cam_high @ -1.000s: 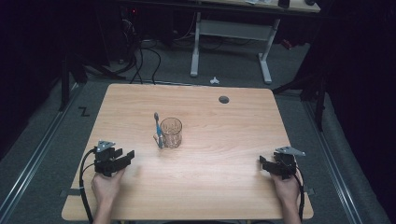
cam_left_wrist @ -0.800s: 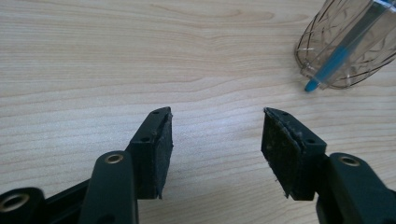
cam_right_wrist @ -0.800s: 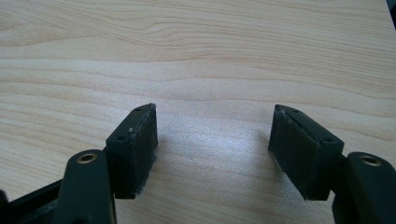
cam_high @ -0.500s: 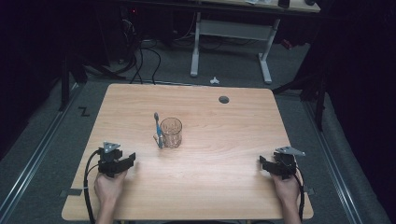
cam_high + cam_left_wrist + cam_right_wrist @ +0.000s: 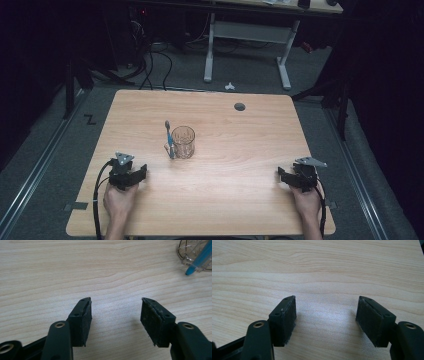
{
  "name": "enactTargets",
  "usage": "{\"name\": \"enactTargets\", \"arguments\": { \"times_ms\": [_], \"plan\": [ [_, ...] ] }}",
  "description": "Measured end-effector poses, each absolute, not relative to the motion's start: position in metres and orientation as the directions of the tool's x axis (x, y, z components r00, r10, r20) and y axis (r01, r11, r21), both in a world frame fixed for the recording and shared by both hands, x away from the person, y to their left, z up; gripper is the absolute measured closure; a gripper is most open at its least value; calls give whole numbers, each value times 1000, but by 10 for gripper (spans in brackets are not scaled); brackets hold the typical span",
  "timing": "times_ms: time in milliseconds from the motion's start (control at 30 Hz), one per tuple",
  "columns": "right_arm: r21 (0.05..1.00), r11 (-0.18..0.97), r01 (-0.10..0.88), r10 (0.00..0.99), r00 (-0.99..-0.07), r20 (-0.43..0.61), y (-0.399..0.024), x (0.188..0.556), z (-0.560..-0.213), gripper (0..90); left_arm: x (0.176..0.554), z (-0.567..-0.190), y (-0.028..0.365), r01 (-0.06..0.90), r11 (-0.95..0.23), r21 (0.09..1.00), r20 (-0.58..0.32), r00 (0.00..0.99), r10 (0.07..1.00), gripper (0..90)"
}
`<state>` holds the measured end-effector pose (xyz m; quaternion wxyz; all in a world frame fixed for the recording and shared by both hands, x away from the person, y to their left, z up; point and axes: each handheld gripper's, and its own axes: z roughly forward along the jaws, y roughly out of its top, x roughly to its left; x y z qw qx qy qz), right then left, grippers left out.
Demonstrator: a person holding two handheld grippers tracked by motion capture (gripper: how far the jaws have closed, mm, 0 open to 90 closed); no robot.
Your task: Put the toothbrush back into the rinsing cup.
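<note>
A clear, ribbed drinking glass point(image 5: 183, 142) stands upright on the pale wooden table point(image 5: 240, 200), a little left of the table's middle. Its wall is patterned with a raised texture that catches the light, and it looks faintly amber against the wood. Touching its left side is a blue-handled toothbrush point(image 5: 169, 140), which stands nearly upright with its head at the top and its lower end on the table just beside the glass; whether it leans on the outer wall or sits inside cannot be told from the high view. In the left gripper view the bottom of the glass point(image 5: 192, 250) shows at the upper right corner, with the toothbrush's blue end point(image 5: 197, 261) in a clear sleeve slanting across it.

The left gripper point(image 5: 131, 175) rests near the front left of the table, held in the person's left hand point(image 5: 119, 202), well apart from the glass. Its jaws have just been opening and stand wide with only bare wood between the pads point(image 5: 86, 320). The right gripper point(image 5: 292, 178) sits near the front right edge in the right hand point(image 5: 306, 202), its jaws also spread wide over bare wood, nothing between them.
</note>
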<state>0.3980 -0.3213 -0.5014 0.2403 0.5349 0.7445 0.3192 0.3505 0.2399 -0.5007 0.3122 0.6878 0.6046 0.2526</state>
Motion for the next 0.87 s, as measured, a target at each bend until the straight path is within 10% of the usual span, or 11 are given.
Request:
{"name": "enactTargets", "arguments": {
  "times_ms": [867],
  "plan": [
    [732, 230, 642, 949, -316, -22, -321, 398, -502, 327, 346, -508, 240, 657, -70, 751, -18, 126, 992, 353]
  ]
}}
